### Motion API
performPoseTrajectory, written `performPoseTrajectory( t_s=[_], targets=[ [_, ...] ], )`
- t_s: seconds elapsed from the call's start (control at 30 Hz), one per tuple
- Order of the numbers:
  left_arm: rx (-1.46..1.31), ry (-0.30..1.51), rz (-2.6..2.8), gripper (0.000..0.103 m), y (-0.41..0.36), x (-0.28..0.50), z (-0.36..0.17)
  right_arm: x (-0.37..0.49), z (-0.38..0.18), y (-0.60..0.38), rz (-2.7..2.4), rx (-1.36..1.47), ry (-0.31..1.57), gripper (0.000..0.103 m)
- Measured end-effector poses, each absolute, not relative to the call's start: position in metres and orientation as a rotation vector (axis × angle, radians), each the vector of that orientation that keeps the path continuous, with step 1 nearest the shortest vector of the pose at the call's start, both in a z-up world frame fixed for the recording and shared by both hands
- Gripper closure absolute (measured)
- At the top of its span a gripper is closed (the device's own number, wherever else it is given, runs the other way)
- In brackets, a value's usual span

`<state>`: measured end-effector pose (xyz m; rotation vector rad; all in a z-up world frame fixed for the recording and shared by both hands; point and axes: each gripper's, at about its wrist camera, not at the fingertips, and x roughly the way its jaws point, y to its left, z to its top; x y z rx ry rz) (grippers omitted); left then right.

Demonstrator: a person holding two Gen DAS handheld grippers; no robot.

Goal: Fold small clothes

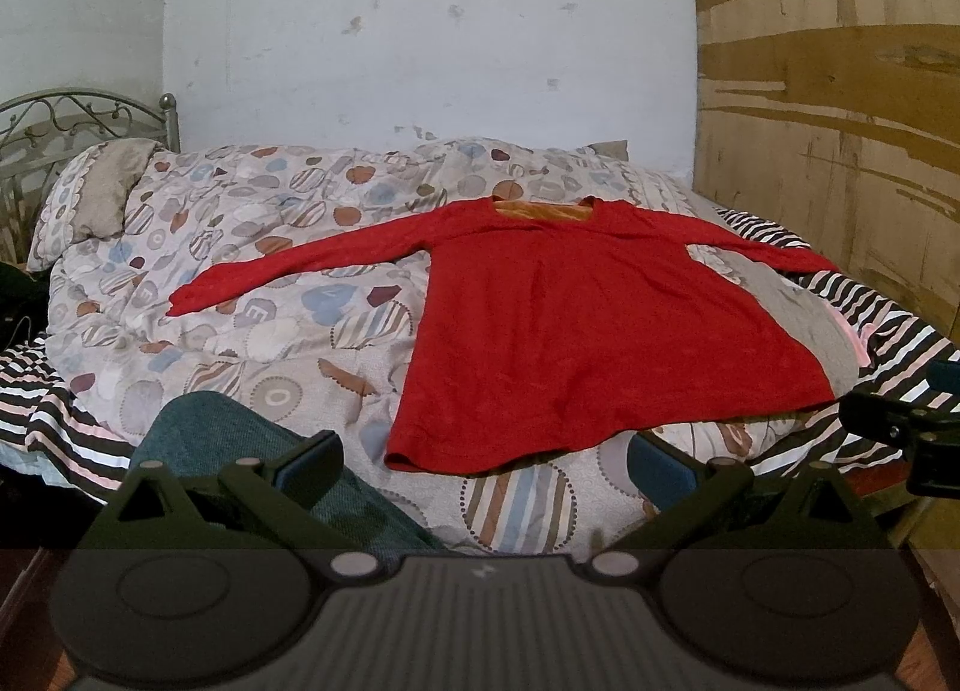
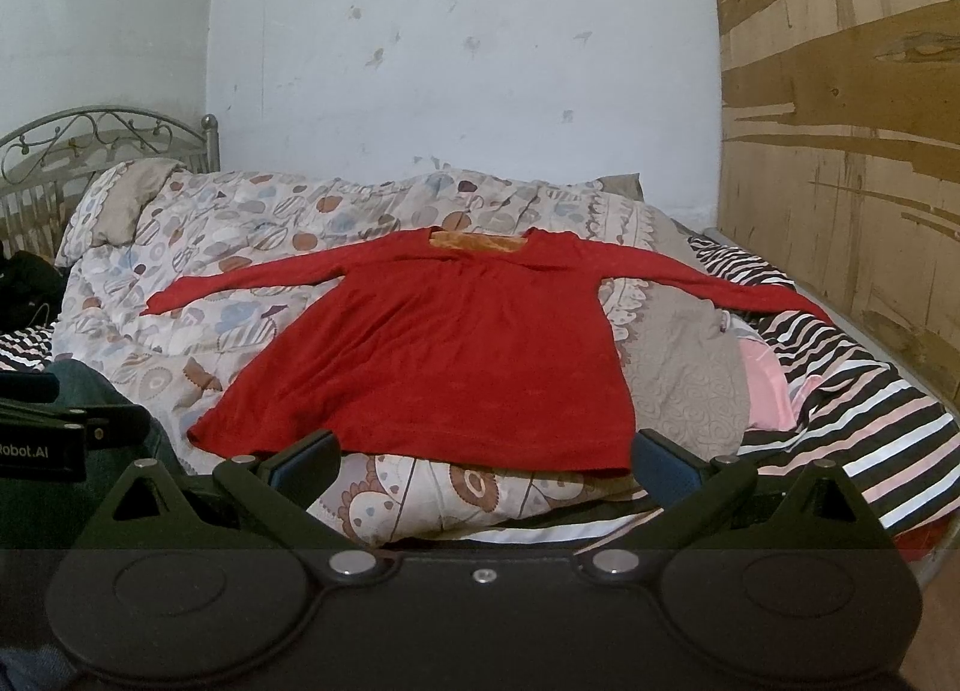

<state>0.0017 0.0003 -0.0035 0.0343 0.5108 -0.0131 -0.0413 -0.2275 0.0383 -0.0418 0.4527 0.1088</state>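
Note:
A red long-sleeved shirt (image 1: 576,319) lies flat on the bed, front down, both sleeves spread out, an orange lining showing at the neck. It also shows in the right wrist view (image 2: 456,355). My left gripper (image 1: 480,469) is open and empty, held just short of the shirt's hem. My right gripper (image 2: 483,463) is open and empty, also just short of the hem. The right gripper shows at the right edge of the left wrist view (image 1: 900,427), and the left gripper at the left edge of the right wrist view (image 2: 54,433).
The shirt rests on a patterned quilt (image 1: 252,247) over a striped sheet (image 2: 870,391). A teal cloth (image 1: 228,439) lies at the near left. A pillow (image 1: 102,193) and metal headboard (image 1: 78,114) stand at the left. A wooden board (image 1: 840,120) lines the right side.

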Motion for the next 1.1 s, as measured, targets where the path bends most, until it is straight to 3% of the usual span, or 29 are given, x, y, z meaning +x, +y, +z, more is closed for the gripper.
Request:
performPoseTrajectory(
  t_s=[1.1],
  targets=[
    [0.036,0.514,-0.013,0.000,-0.0014,0.0003,-0.0038,-0.0417,0.0351,-0.2259,0.108,-0.045,0.463,0.000]
  ],
)
